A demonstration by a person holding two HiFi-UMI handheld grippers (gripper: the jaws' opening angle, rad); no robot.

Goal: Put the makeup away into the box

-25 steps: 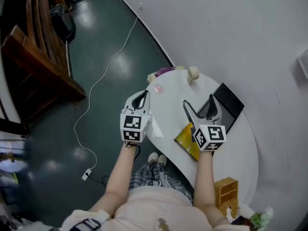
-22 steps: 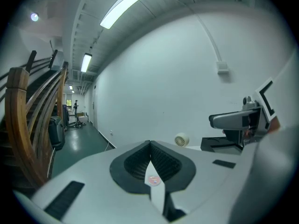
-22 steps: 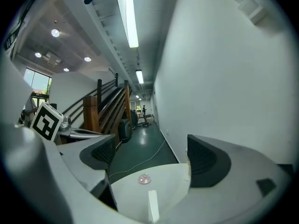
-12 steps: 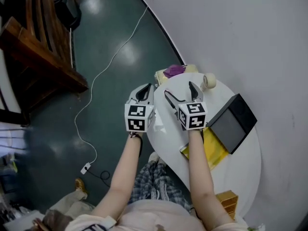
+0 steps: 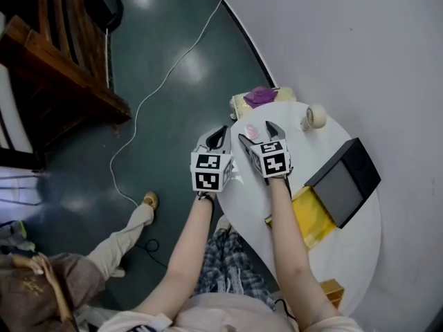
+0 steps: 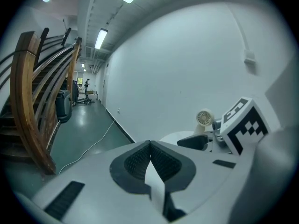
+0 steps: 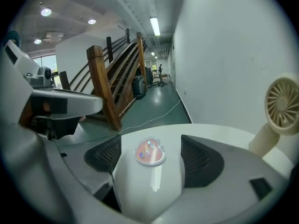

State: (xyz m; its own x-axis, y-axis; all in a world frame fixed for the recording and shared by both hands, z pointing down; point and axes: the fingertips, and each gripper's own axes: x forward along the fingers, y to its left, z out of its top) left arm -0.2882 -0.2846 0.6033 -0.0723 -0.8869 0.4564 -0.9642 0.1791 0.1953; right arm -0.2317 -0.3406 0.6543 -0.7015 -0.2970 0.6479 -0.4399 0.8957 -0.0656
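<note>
A pink heart-shaped makeup compact (image 5: pixel 251 131) lies flat near the far left end of the white oval table (image 5: pixel 346 254). My right gripper (image 5: pixel 257 131) hovers at it; in the right gripper view the compact (image 7: pixel 149 153) sits between the jaws, which are closing, and the pads (image 7: pixel 201 160) stand apart from it. My left gripper (image 5: pixel 220 131) hangs at the table's left rim, shut with nothing in it (image 6: pixel 149 143). The black box (image 5: pixel 344 180) stands on the table's right side, well away from both grippers.
A yellow packet (image 5: pixel 309 216) lies under the box's near corner. A tape roll (image 5: pixel 315 117) stands at the far rim. A purple item (image 5: pixel 259 97) rests on a beige stand beyond the table. On the floor are a white cable (image 5: pixel 159 81) and a person's leg (image 5: pixel 131 234).
Both grippers have sunk and moved toward the table's far left end. The right one went from above the yellow packet to the compact. A person has come into view at lower left.
</note>
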